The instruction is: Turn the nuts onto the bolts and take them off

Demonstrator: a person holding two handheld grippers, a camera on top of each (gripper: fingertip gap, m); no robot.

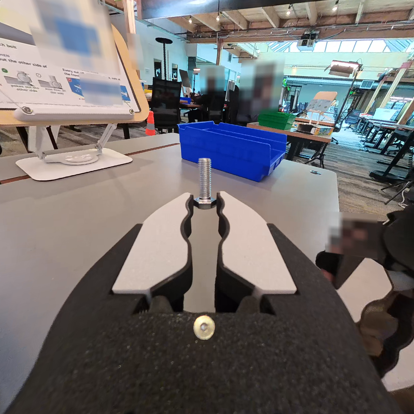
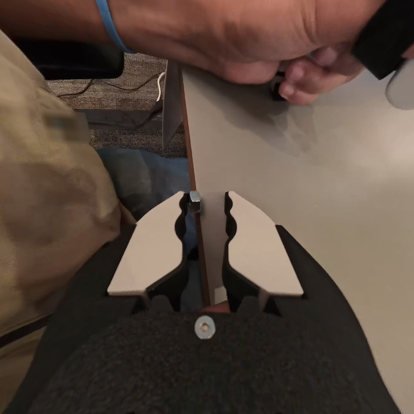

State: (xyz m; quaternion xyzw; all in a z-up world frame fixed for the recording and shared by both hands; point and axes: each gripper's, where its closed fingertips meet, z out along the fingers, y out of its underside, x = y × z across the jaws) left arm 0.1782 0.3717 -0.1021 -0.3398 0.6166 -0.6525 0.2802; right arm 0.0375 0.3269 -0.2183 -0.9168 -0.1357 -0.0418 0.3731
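Here the left gripper pinches the hex head of a silver threaded steel bolt between its grey fingertips, the shaft standing upright above the grey tabletop. Beyond it at one o'clock sits a blue plastic bin, apart from the bolt, with bare table between; at ten o'clock stands a white tilted stand holding a printed instruction sheet. The table's far right edge runs at two o'clock, open floor past it.

In the right wrist view the right gripper is spread, its jaws well apart; a small silver hex nut rests against the inner face of its left finger only. The table's brown-trimmed edge runs from twelve to six o'clock right through the gap. At twelve o'clock a hand grips the other tool above the tabletop
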